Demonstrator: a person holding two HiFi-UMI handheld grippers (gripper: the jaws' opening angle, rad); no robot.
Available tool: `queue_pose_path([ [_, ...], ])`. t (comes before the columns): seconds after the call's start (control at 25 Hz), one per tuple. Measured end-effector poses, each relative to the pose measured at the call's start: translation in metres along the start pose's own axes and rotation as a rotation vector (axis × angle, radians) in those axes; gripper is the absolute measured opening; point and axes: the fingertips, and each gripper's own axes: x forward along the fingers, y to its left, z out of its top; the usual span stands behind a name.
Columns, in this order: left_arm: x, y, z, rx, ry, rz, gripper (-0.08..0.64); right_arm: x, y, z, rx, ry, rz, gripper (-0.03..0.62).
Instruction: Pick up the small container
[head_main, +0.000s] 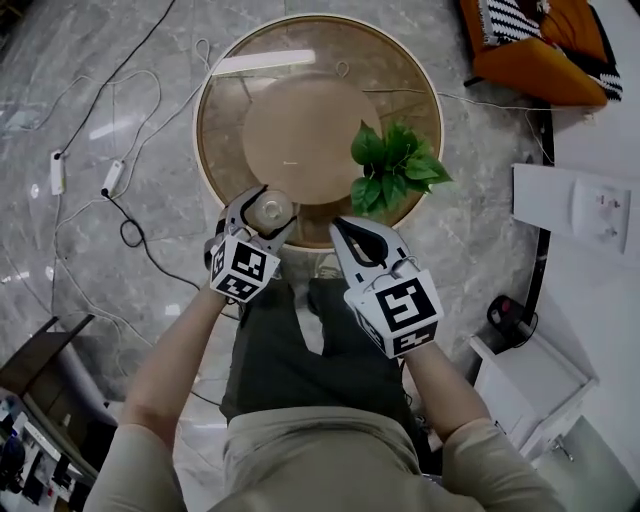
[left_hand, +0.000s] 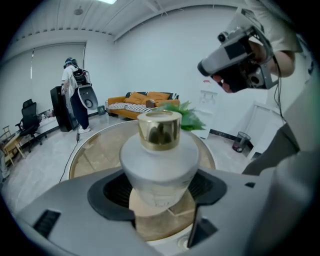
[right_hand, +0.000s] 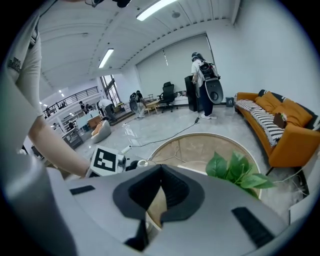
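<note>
Left gripper (left_hand: 160, 190) pinches the small container (left_hand: 159, 155), its pads pressed against both sides of the white lower body, with the gold cap (left_hand: 159, 131) standing upright above the jaws. In the head view the container sits at the bottom edge of the round table (head_main: 225, 110), centre frame. Right gripper (right_hand: 159, 170), jaws pressed together on nothing, hangs just right of it. A leafy plant (head_main: 395, 165) stands on the table's right side.

White container (left_hand: 159, 165), gold cap (left_hand: 159, 131); green plant (head_main: 395, 165)
</note>
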Motion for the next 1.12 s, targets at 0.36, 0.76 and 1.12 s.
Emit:
queue_pose_path([
  [0.36,-0.13,0.006,0.144,-0.012,-0.087,0.02,0.325,-0.107,0.013,0.105,-0.013,-0.096,-0.057,-0.004],
  [0.76,-0.28,0.013,0.299,0.029,-0.24,0.076,0.325,-0.226,0.044,0.232,-0.091,-0.28,-0.107,-0.003],
  [1.12,-0.39,-0.011,0.364,0.041,-0.281,0.127,0.325,-0.311,0.088,0.287,-0.163,-0.398,-0.115,-0.003],
])
